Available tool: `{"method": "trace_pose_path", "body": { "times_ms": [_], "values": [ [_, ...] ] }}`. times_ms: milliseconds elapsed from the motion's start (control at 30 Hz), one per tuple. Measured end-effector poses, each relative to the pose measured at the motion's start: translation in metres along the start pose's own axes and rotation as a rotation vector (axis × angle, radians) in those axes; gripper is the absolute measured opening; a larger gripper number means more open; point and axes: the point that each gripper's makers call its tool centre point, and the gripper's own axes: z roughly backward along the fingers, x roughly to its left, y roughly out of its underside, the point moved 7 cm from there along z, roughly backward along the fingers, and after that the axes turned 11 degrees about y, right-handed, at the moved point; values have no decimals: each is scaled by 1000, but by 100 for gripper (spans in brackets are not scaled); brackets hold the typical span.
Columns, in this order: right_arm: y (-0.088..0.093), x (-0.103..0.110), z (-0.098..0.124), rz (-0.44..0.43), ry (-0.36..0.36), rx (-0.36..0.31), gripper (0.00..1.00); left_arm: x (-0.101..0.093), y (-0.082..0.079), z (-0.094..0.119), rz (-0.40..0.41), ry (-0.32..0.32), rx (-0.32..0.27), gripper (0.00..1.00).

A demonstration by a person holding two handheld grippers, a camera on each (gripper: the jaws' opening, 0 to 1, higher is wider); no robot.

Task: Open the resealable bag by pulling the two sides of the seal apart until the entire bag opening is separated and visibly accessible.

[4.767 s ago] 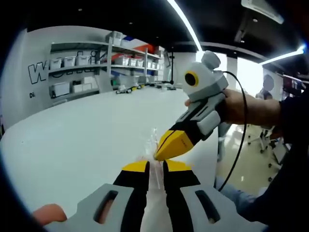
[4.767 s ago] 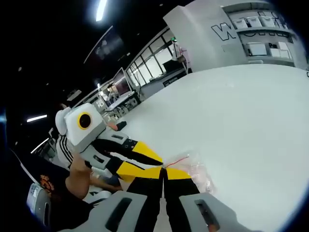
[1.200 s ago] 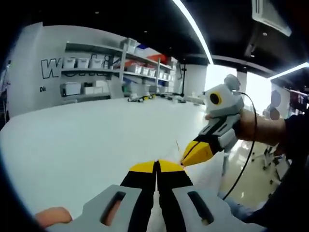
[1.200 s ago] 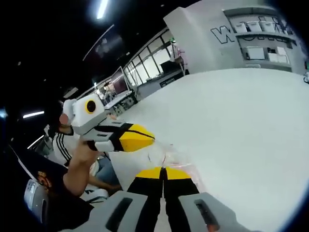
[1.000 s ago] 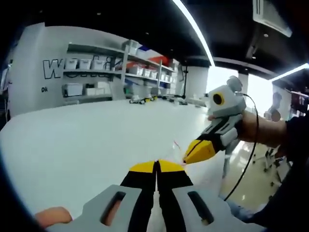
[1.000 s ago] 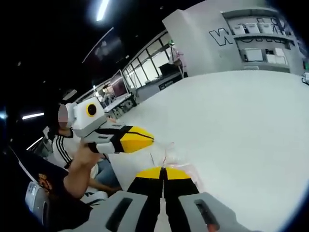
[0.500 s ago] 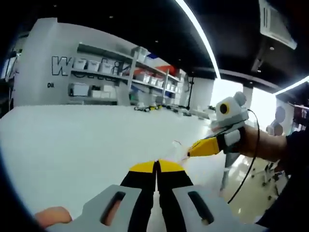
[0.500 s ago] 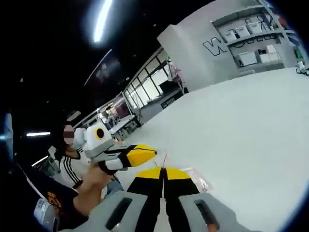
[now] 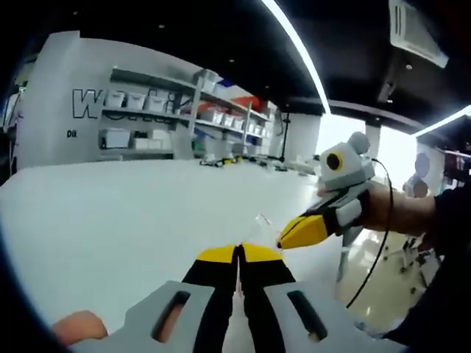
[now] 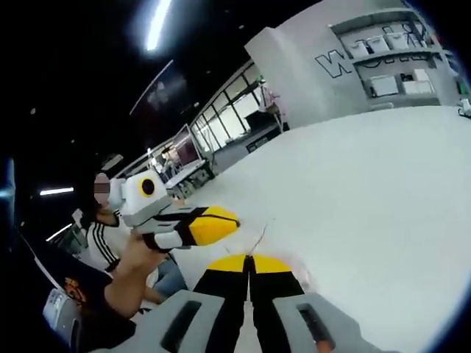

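A: Starting at the left of the left gripper view, what's there?

B: Shelves (image 9: 147, 110) with bins against the wall at ten o'clock, above a wide white table (image 9: 110, 213). At six o'clock the left tongs (image 9: 239, 254) rise with their yellow tips pressed together, clamped on an edge of the clear resealable bag (image 9: 259, 228).

A: And further right?

B: The right tongs (image 9: 298, 233) come in at three o'clock, held by a hand (image 9: 394, 209), tips together just beside the bag's film. The bag is thin and hard to make out.

A: Now the right gripper view?

B: At nine o'clock the left tongs (image 10: 213, 223) enter, tips closed. At six o'clock the right tongs (image 10: 250, 263) are shut on the resealable bag (image 10: 294, 273), whose clear film shows faintly just right of the tips, over the table (image 10: 368, 191). A thin strand of the bag runs up between the two pairs of tongs. How far the seal has parted, I cannot tell.
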Motion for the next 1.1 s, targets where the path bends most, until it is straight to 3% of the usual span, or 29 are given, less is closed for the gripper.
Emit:
{"method": "trace_pose_path", "body": {
  "times_ms": [100,533,800,1100],
  "values": [
    [0,0,0,-9,-4,1,0,1,3,-1,5,-3,13,15],
    [-3,0,0,2,0,-1,0,-1,0,4,11,16,7,17],
    [-4,-1,0,4,1,0,0,-1,-7,12,13,38,-30,26],
    [-6,-2,-1,5,1,-1,0,1,2,25,-18,40,-37,37]
  ]
}}
